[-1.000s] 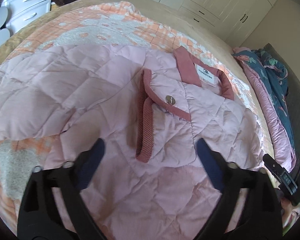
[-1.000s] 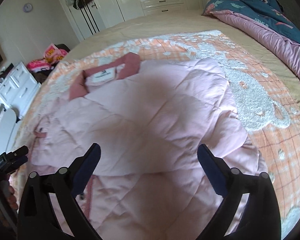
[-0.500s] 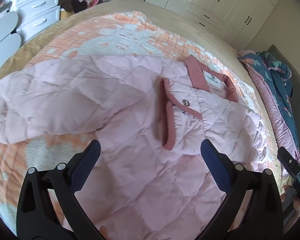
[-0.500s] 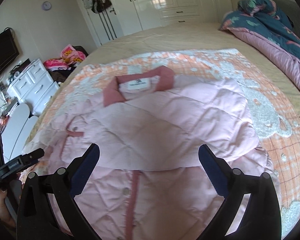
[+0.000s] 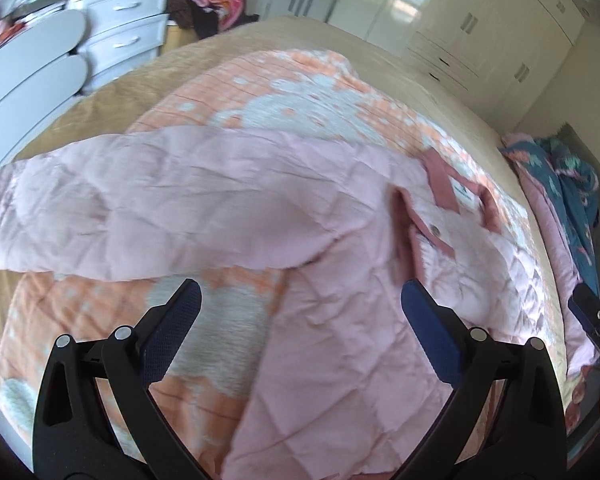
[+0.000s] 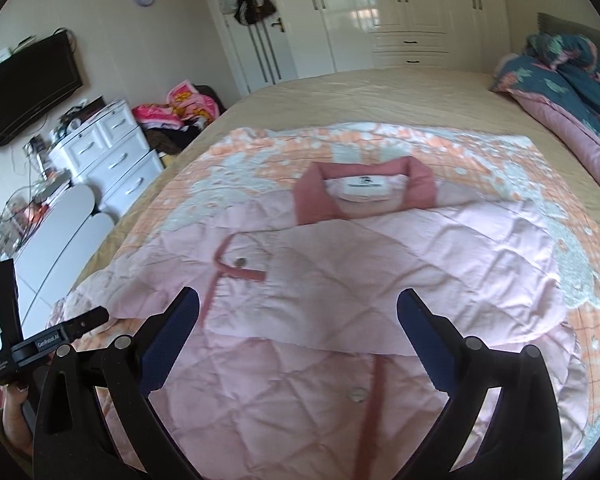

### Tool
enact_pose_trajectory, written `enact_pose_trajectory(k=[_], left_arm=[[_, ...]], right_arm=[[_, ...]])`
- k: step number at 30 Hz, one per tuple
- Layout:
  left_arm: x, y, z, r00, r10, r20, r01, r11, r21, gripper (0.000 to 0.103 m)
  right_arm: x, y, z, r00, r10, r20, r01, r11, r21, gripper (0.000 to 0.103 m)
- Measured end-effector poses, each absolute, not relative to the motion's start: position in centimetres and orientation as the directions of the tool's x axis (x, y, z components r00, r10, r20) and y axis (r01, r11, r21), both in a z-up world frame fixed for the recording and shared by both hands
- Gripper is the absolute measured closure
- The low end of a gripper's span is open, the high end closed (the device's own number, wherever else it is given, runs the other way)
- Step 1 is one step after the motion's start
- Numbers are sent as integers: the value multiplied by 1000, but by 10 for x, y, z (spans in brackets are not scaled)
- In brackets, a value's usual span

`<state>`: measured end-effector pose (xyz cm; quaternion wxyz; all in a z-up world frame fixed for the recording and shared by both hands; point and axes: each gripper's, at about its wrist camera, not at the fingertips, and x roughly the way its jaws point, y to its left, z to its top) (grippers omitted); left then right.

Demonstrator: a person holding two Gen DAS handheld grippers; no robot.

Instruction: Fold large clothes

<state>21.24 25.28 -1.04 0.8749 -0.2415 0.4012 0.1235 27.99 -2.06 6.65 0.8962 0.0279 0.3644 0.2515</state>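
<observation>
Pink quilted jacket (image 6: 340, 280) is lying flat on the bed (image 6: 400, 92) with one sleeve already folded across its front, so you've still got the other sleeve (image 5: 140, 200) plus the body fold left, both your grippers' jaws wide open and empty.

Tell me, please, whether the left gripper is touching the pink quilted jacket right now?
Apart. In the left wrist view the left gripper is open and empty, and the pink quilted jacket lies on the bed beyond its fingertips, not between them.
</observation>
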Motion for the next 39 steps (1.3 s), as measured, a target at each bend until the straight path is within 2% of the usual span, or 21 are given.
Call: enact_pose_trajectory(k=[2, 5, 11, 26, 39], left_arm=[[207, 263, -8, 655, 31, -755, -432, 835, -341, 9], [199, 280, -5, 644, 105, -757, -489, 818, -302, 9], [181, 316, -6, 636, 147, -757, -567, 755, -330, 9], [150, 379, -18, 594, 192, -781, -685, 630, -366, 9], [132, 416, -45, 532, 189, -825, -773, 505, -383, 9]], right_arm=[[277, -6, 70, 602, 480, -638, -452, 864, 223, 4], [273, 14, 75, 591, 497, -635, -483, 849, 214, 4], [263, 64, 82, 560, 537, -631, -562, 806, 186, 4], [234, 180, 75, 441, 626, -644, -713, 679, 172, 4], [226, 216, 71, 387, 656, -648, -751, 632, 190, 4]])
